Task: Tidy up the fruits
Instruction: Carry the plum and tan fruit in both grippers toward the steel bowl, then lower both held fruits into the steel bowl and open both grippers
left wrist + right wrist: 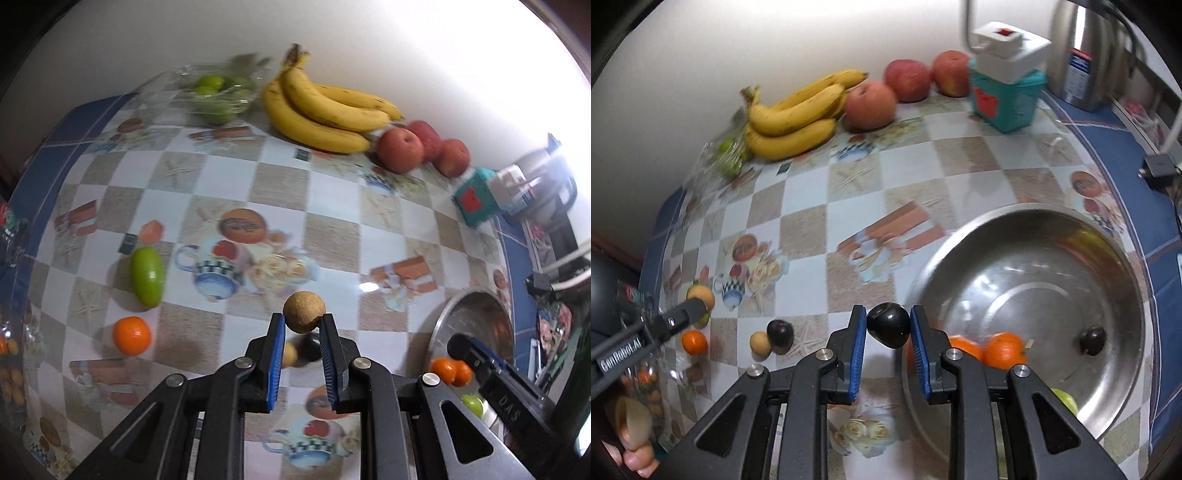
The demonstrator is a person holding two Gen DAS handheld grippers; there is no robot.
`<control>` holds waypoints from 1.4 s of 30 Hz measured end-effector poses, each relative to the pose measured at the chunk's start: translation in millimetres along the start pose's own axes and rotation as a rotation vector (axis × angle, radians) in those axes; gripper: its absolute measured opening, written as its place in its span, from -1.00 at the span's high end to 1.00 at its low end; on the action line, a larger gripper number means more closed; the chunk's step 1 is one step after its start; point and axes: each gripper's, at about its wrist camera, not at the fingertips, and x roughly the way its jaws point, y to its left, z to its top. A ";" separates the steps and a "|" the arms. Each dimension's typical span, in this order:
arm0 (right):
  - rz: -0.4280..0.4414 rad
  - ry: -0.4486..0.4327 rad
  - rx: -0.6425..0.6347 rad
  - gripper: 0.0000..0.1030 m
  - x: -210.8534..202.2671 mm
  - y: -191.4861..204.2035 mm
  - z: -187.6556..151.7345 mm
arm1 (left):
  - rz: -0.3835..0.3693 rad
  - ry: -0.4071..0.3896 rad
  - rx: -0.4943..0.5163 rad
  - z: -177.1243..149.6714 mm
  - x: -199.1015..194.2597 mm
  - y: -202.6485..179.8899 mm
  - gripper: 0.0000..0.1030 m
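My left gripper (303, 322) is shut on a round tan fruit (304, 312), held above the checked tablecloth. Under it lie another tan fruit (289, 355) and a dark one, partly hidden by the fingers. A green oblong fruit (147, 277) and a tangerine (132, 335) sit to its left. My right gripper (888, 326) is shut on a dark plum (888, 325) just left of the steel bowl (1034, 258). That bowl holds oranges (1003, 350), a dark plum (1092, 340) and a green fruit (1065, 400). In the right wrist view, the left gripper (698, 306) shows at far left.
Bananas (790, 118), three apples (870, 105) and a clear bag of green fruit (218, 96) line the back wall. A teal box (1006, 96) and a steel kettle (1082, 55) stand at the back right. A tan fruit (760, 343), plum (780, 336) and tangerine (694, 342) lie loose.
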 end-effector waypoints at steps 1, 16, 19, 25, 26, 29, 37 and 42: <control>-0.001 -0.006 0.018 0.51 -3.3 -6.9 1.3 | -0.006 0.003 0.010 -1.0 0.4 -5.2 0.60; -0.067 -0.052 0.218 0.51 -24.0 -98.4 6.7 | -0.114 0.021 0.286 -28.4 21.5 -125.0 0.60; -0.086 -0.055 0.238 0.51 -24.7 -111.7 5.4 | -0.133 0.015 0.320 -33.5 28.4 -140.1 0.60; -0.101 -0.042 0.255 0.51 -20.8 -126.5 1.4 | -0.147 -0.002 0.359 -38.9 44.9 -156.9 0.60; -0.104 -0.038 0.255 0.51 -18.9 -127.9 0.6 | -0.148 -0.003 0.363 -40.6 47.5 -159.3 0.60; -0.113 -0.023 0.252 0.51 -12.6 -130.0 -1.1 | -0.160 0.008 0.368 -45.2 56.7 -164.9 0.60; -0.132 0.017 0.247 0.50 1.7 -136.5 -6.2 | -0.151 0.036 0.353 -49.6 74.2 -168.8 0.59; -0.136 0.033 0.246 0.50 6.2 -137.9 -8.1 | -0.145 0.042 0.349 -49.7 77.0 -168.4 0.58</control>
